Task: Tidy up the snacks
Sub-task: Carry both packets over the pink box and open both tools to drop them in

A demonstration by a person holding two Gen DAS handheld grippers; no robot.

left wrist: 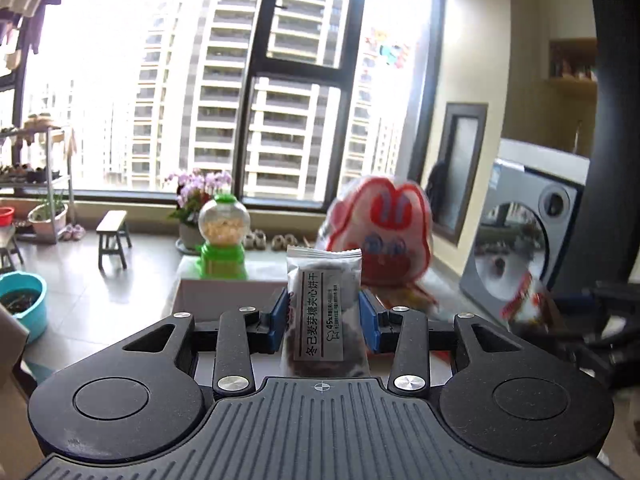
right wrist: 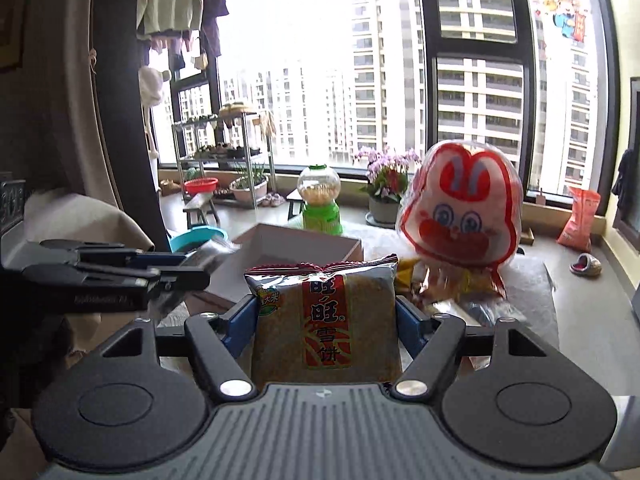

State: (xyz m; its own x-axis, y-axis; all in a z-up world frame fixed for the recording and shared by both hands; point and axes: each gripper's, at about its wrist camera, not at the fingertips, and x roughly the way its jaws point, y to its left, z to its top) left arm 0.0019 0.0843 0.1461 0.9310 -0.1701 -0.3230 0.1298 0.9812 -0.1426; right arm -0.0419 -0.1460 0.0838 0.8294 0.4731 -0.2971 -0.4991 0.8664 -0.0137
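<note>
My left gripper (left wrist: 324, 314) is shut on a clear packet of dark sandwich biscuits (left wrist: 324, 308), held upright above the table. It also shows in the right wrist view (right wrist: 192, 268), left of the white box (right wrist: 304, 248). My right gripper (right wrist: 326, 316) is shut on a rice cracker packet (right wrist: 326, 320) with red Chinese lettering, held upright. The open white box (left wrist: 224, 296) sits just beyond both grippers. A large rabbit-faced red and white snack bag (right wrist: 460, 210) stands to the right, with loose snack packets (right wrist: 452, 284) at its base.
A green candy dispenser (right wrist: 320, 200) with a clear globe stands behind the box. Potted orchids (right wrist: 386, 184), small stools (left wrist: 114, 236), a teal basin (left wrist: 22, 302) and a washing machine (left wrist: 520, 240) surround the table. An orange bag (right wrist: 580, 218) leans by the window.
</note>
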